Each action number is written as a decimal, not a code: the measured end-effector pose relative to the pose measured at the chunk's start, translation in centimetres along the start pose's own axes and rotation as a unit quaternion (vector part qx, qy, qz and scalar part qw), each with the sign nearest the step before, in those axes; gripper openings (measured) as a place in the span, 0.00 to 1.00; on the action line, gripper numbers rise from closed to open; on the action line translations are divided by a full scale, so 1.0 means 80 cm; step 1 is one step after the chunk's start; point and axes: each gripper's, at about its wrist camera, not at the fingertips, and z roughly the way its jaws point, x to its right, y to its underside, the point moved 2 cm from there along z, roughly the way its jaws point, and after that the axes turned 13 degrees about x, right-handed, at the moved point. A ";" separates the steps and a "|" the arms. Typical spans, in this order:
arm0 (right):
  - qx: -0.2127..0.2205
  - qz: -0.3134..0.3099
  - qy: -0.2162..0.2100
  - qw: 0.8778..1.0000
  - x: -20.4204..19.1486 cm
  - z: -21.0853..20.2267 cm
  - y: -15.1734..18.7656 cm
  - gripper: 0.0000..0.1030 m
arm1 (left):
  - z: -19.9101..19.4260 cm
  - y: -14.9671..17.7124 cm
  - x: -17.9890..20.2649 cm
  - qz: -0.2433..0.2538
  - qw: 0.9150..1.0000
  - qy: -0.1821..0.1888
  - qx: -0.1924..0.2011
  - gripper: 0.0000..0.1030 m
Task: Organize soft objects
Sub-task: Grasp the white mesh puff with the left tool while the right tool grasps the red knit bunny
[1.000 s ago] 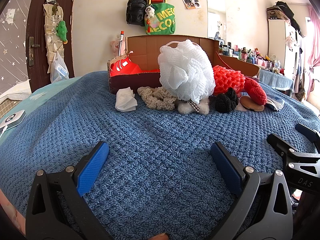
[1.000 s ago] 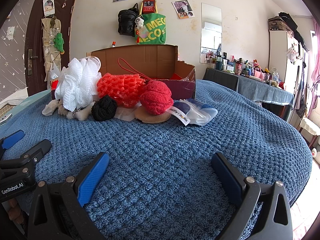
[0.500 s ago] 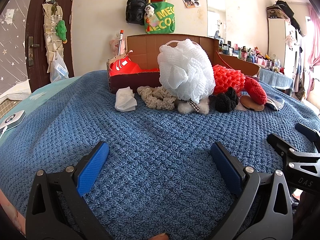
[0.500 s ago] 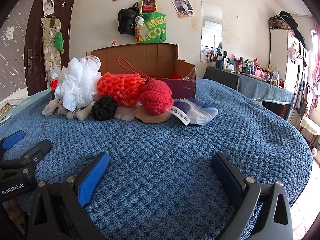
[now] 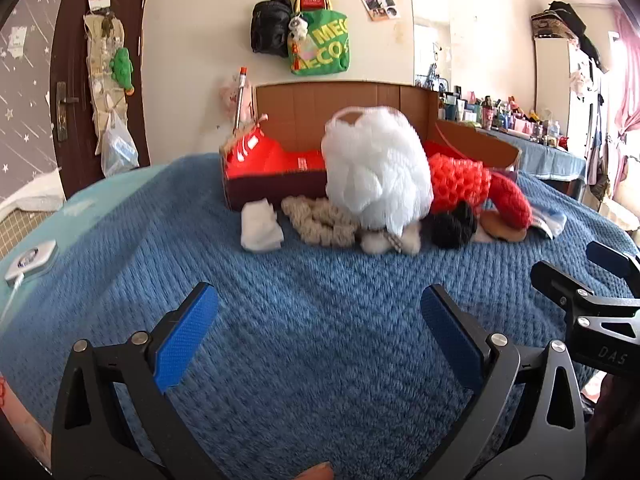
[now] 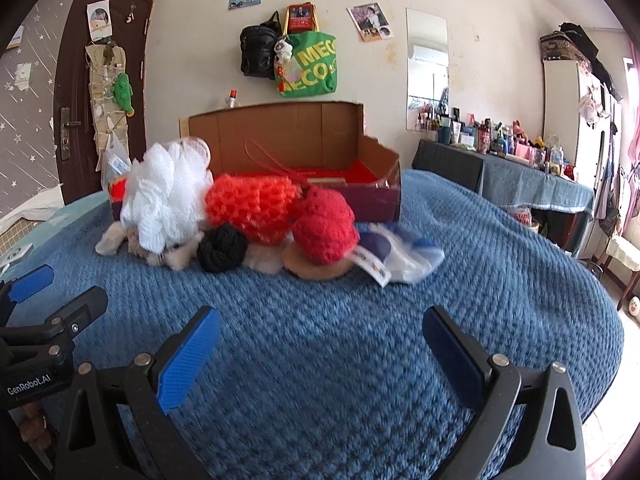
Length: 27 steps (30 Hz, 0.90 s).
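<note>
A pile of soft things lies on the blue knit blanket point(image 5: 320, 320) before an open cardboard box point(image 5: 344, 120): a white mesh pouf point(image 5: 376, 172), a red mesh pouf point(image 5: 456, 180), a red knit ball point(image 6: 324, 228), a black yarn ball point(image 6: 222, 248), a beige knit piece point(image 5: 316, 220) and a white cloth point(image 5: 260, 228). My left gripper point(image 5: 318, 340) is open and empty, short of the pile. My right gripper point(image 6: 320, 344) is open and empty, also short of the pile point(image 6: 240, 216).
The box point(image 6: 320, 152) holds red items point(image 5: 260, 156). A plastic-wrapped packet point(image 6: 400, 252) lies right of the pile. A white device point(image 5: 32, 258) sits at the blanket's left edge. A cluttered table point(image 6: 520, 168) stands at right, a door point(image 5: 80, 80) at left.
Both grippers have moved slightly forward and up toward the pile; the views are a little blurred. Both stay open and empty.
</note>
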 end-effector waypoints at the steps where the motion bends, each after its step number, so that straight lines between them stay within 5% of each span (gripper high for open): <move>1: 0.002 0.000 -0.001 1.000 -0.001 0.002 -0.005 1.00 | -0.002 -0.005 -0.001 0.002 1.000 0.000 0.005 1.00; 15: 0.022 0.003 -0.003 1.000 0.006 0.028 -0.063 1.00 | 0.016 -0.058 -0.013 0.003 1.000 0.010 0.016 1.00; 27: -0.016 0.026 -0.053 0.998 0.033 0.083 -0.098 1.00 | 0.063 -0.098 -0.014 0.003 0.998 0.058 0.001 1.00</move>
